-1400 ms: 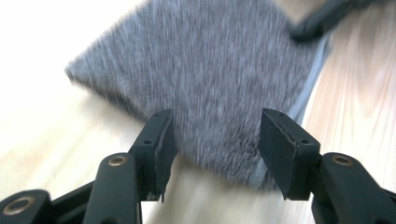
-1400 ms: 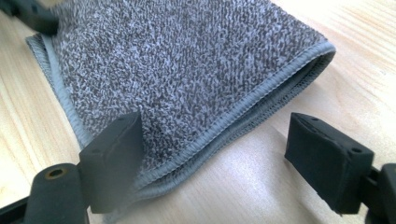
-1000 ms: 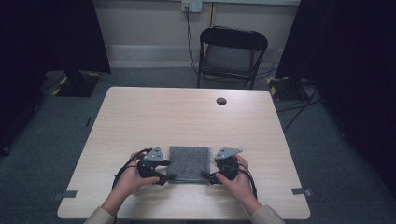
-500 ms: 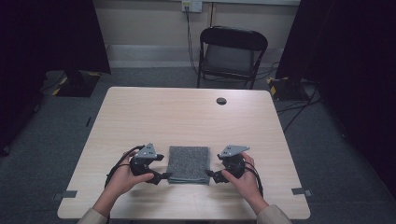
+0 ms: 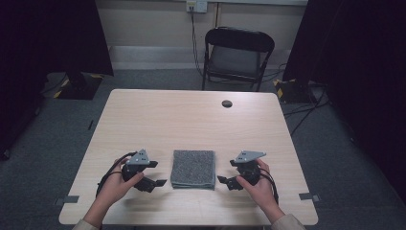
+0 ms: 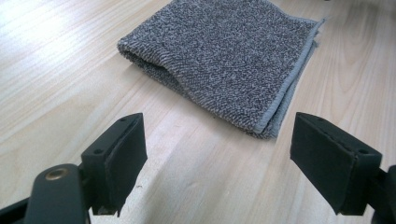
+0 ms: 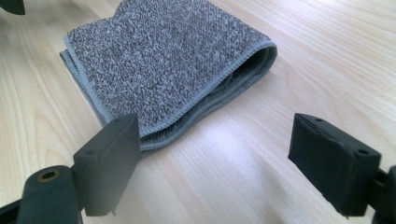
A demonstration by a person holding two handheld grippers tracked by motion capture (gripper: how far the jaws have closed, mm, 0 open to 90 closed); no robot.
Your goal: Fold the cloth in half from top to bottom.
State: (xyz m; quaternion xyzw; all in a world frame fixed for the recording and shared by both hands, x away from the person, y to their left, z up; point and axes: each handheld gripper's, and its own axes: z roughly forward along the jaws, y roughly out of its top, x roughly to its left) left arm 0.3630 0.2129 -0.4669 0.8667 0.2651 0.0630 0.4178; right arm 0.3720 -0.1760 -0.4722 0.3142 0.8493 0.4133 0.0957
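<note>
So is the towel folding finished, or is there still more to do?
It looks about finished. The grey towel lies folded into a neat square on the table, its layered edges stacked. Nothing is in hand: the left gripper has just been opening and has nothing between its jaws, and the right gripper is open beside the towel too. Little seems left, perhaps only drawing the hands away.

Towel: grey looped terry cloth, rough and matt, folded, with a smoother stitched hem along its edges. Worktop: pale wood-grain surface, smooth, with a soft sheen where light falls near its front edge. Left tongs and right tongs: matt black plastic jaws faced with dull, slightly textured pads; a brass-coloured metal insert shows at one jaw base.
</note>
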